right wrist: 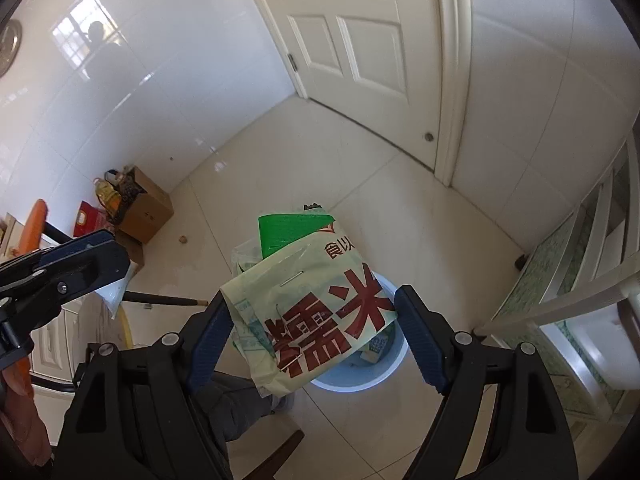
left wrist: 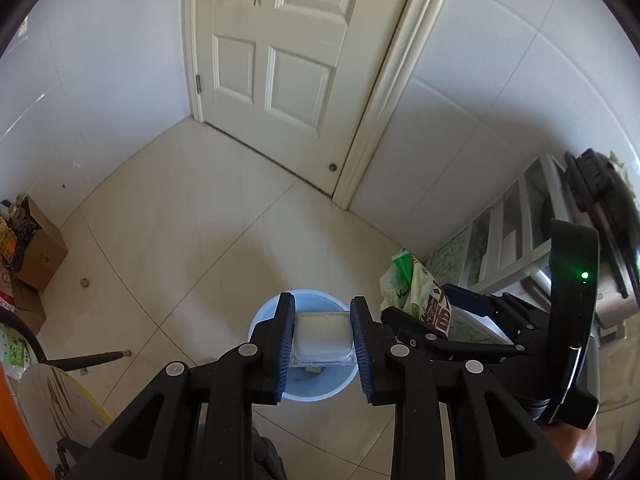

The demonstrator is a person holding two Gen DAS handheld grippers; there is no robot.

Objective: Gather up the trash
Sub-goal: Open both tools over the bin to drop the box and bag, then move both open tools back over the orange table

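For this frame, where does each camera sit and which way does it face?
Left wrist: on the left tool, facing down at the blue bin; clear tray clamped, right tool alongside.
Right wrist: on the right tool, same downward aim; rice bag held, left tool at left.
Shared: bin, door, cardboard box.

Right gripper (right wrist: 316,320) clamped on a green printed bag (right wrist: 308,300), above a blue bin (right wrist: 380,376) on tiled floor (right wrist: 420,220), cardboard box (right wrist: 146,210) by the wall

White panelled door (left wrist: 276,52) shut; cardboard box (right wrist: 146,210) against tiled wall (right wrist: 120,92); cabinet (right wrist: 592,264) right.
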